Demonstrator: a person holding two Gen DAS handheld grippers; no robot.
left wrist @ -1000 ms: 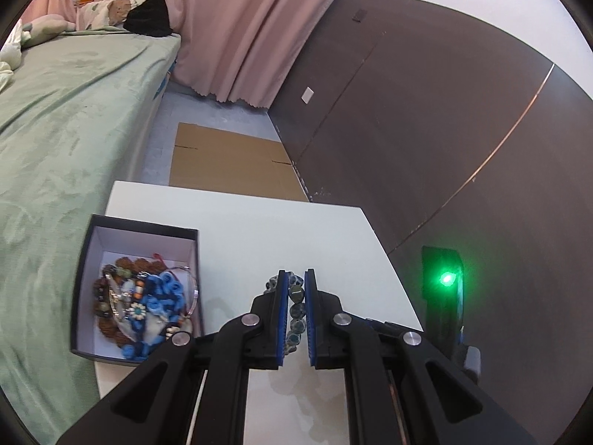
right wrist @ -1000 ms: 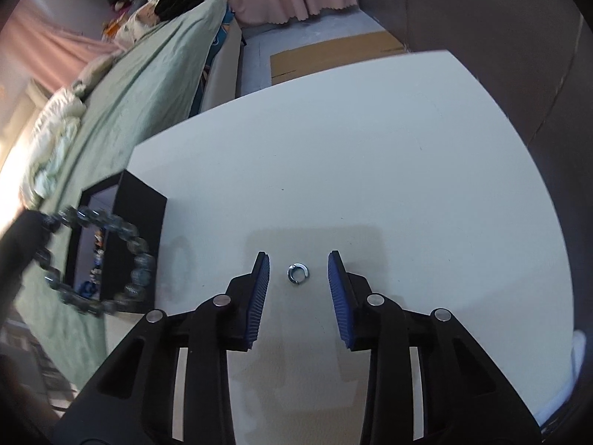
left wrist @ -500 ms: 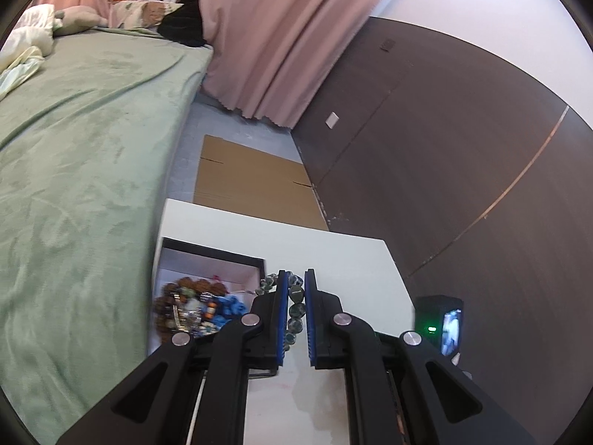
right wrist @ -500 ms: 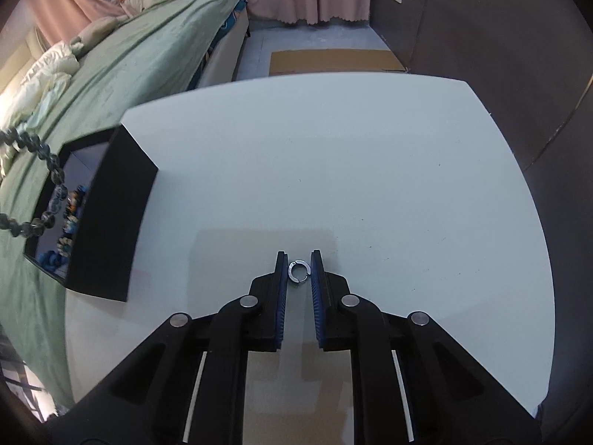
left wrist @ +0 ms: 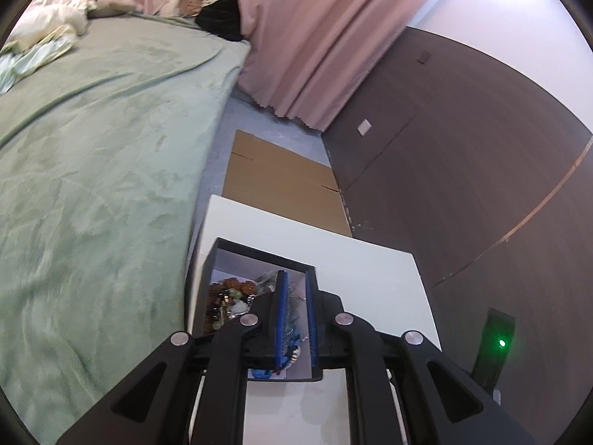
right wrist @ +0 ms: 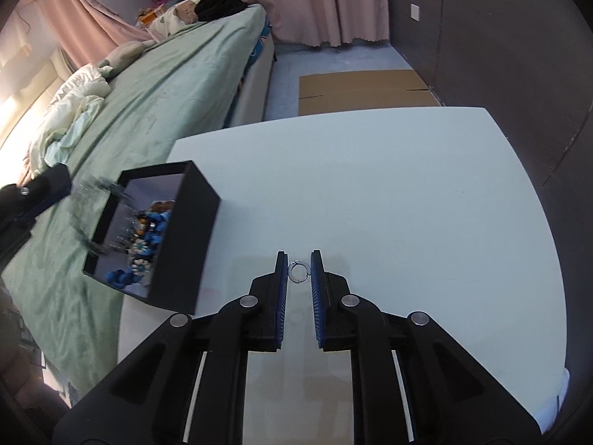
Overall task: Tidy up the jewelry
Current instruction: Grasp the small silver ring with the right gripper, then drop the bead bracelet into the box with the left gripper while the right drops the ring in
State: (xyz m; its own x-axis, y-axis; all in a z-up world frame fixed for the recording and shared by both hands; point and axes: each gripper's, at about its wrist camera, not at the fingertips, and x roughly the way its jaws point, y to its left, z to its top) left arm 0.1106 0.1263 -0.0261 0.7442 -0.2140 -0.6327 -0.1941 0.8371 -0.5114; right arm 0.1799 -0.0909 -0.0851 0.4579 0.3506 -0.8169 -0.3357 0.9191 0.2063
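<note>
A black open box [left wrist: 259, 253] full of mixed bead jewelry sits at the left edge of the white table [right wrist: 389, 185]. My left gripper [left wrist: 295, 273] hovers over the box, shut on a grey-green bead bracelet [right wrist: 94, 189]. The bracelet is motion-blurred and dangles over the box's [right wrist: 185, 244] left rim. The left gripper [right wrist: 66, 181] shows at the left edge of the right wrist view. My right gripper [right wrist: 298, 254] is shut on a small silver ring [right wrist: 298, 272], pinched between its blue pads just above the table.
A bed with a green cover [right wrist: 166, 85] runs along the table's left side. Flat cardboard [right wrist: 363, 89] lies on the floor beyond the table, with pink curtains [left wrist: 315, 37] behind. A dark wall stands on the right. A black device with a green light [left wrist: 496, 345] stands at the table's right edge.
My left gripper has carried the bracelet to the left until it hangs over the box. The right jaws have closed from wide apart onto the ring.
</note>
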